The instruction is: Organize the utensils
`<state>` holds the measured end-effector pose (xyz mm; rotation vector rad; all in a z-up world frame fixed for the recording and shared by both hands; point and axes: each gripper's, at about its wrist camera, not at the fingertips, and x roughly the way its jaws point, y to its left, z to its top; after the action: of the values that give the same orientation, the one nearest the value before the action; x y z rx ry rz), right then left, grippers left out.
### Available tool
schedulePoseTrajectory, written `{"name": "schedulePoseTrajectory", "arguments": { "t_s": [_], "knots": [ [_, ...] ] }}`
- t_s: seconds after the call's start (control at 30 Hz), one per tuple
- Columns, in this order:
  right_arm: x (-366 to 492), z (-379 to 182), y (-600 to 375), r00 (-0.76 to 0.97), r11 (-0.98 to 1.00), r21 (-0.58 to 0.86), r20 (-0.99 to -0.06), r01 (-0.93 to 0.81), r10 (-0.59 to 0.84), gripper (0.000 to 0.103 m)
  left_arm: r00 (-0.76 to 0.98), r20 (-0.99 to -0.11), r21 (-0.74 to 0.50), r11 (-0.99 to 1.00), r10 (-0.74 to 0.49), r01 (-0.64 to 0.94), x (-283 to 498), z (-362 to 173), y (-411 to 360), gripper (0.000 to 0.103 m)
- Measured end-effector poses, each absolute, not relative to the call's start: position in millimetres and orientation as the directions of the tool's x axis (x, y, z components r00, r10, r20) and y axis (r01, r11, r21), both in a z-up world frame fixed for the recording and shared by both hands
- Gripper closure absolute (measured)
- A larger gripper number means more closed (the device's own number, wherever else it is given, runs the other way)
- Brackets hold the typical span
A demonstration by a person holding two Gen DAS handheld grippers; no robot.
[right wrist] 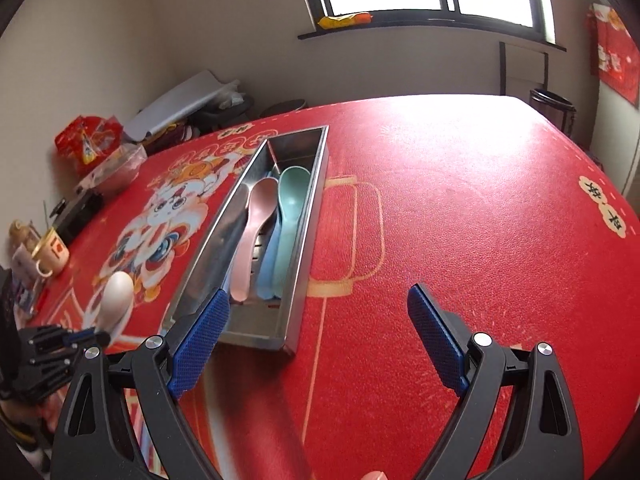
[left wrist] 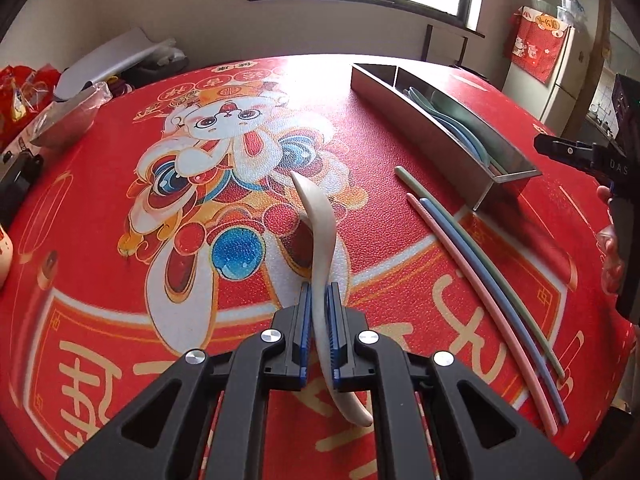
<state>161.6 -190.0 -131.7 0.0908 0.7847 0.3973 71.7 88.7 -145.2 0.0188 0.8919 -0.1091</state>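
Left hand-held gripper [left wrist: 320, 300]: blue-padded fingers pinching a white spoon [left wrist: 320, 240] by the handle. Handle end trails back past the pads toward the camera; bowl points away, raised over the red printed worktop [left wrist: 100, 260]. From the right wrist view, the same spoon's bowl [right wrist: 117, 292] shows at far left, above the black frame of the left hand-held gripper.

Right hand-held gripper [right wrist: 316, 312]: fingers spread wide, nothing between the pads. Left pad [right wrist: 200, 344] overlaps the near left corner of the steel utensil tray [right wrist: 298, 280] in the picture; whether it touches, cannot tell. In the left wrist view this gripper is only partly visible at the right edge.

Steel utensil tray: long, narrow, running away from the camera, with a divider near its far end. Near compartment holds a pink spoon [right wrist: 256, 232], a light blue spoon [right wrist: 269, 264] and a teal spoon [right wrist: 290, 216], lying lengthwise, bowls toward the far end.

Left wrist view, right of the held spoon: three loose chopsticks on the worktop, pink [left wrist: 480, 304], blue [left wrist: 496, 300], green [left wrist: 480, 264], roughly parallel, just beside the tray's near long wall.

Far left worktop edge: mug [right wrist: 50, 258], packets, clutter.
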Motion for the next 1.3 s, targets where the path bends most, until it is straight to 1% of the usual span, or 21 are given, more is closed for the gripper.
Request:
{"name": "schedulePoseTrajectory", "arguments": {
  "t_s": [0.23,0.53,0.67,0.73,0.8,0.9,0.97,1.03,1.07,1.1,1.17,1.2,1.27,1.3],
  "knots": [
    [139.6,-134.8,-169.0,0.576,0.903,0.21,-0.711,-0.374,0.403,0.015,0.629,-0.77,-0.055,0.993,-0.108,0.103,70.2,-146.1,92.9,0.095],
    [112.0,-140.1,-125.0,0.536,0.875,0.104,-0.754,-0.473,0.379,0.015,0.63,-0.769,-0.051,0.993,-0.107,0.107,69.7,-145.5,91.9,0.093],
    [105.8,-145.1,-107.3,0.528,0.866,0.056,-0.773,-0.497,0.352,0.016,0.629,-0.768,-0.053,0.99,-0.124,0.13,68.9,-145.1,87.8,0.079],
    [105.0,-147.7,-101.6,0.524,0.865,0.042,-0.781,-0.5,0.34,0.016,0.631,-0.769,-0.035,0.992,-0.106,0.124,69.1,-145.2,85.8,0.074],
    [103.8,-150.8,-96.2,0.52,0.862,0.023,-0.789,-0.506,0.326,0.016,0.632,-0.771,-0.019,0.994,-0.081,0.105,69.8,-145.3,86.0,0.066],
    [101.4,-153.9,-87.1,0.513,0.85,0.0,-0.797,-0.527,0.318,0.016,0.633,-0.769,-0.034,0.994,-0.089,0.1,70.3,-145.1,89.4,0.066],
    [100.4,-155.9,-80.7,0.501,0.838,-0.01,-0.806,-0.545,0.316,0.035,0.633,-0.768,-0.042,0.994,-0.095,0.098,70.3,-145.1,91.6,0.066],
    [100.2,-157.8,-77.6,0.496,0.834,-0.014,-0.81,-0.551,0.314,0.035,0.634,-0.768,-0.045,0.994,-0.096,0.097,70.4,-145.2,92.6,0.066],
    [100.2,-157.7,-77.1,0.493,0.832,-0.011,-0.81,-0.555,0.318,0.038,0.634,-0.767,-0.047,0.994,-0.098,0.097,70.4,-145.1,93.0,0.066],
    [100.1,-157.9,-76.7,0.487,0.829,-0.007,-0.812,-0.559,0.322,0.043,0.634,-0.767,-0.049,0.994,-0.099,0.097,70.2,-145.2,92.9,0.066],
    [99.6,-160.0,-75.8,0.468,0.821,0.002,-0.82,-0.571,0.328,0.063,0.634,-0.766,-0.056,0.994,-0.105,0.096,70.5,-145.2,94.0,0.066],
    [98.8,-161.0,-74.9,0.466,0.818,0.0,-0.822,-0.575,0.328,0.064,0.634,-0.766,-0.059,0.994,-0.107,0.096,70.5,-145.3,94.3,0.066],
    [95.9,-160.9,-75.4,0.461,0.808,0.002,-0.821,-0.589,0.337,0.073,0.635,-0.765,-0.064,0.993,-0.11,0.096,70.4,-145.3,95.0,0.066],
    [95.1,-161.0,-76.4,0.454,0.805,0.01,-0.822,-0.593,0.345,0.076,0.635,-0.764,-0.067,0.993,-0.113,0.096,70.5,-145.3,95.5,0.066]
  ]
}}
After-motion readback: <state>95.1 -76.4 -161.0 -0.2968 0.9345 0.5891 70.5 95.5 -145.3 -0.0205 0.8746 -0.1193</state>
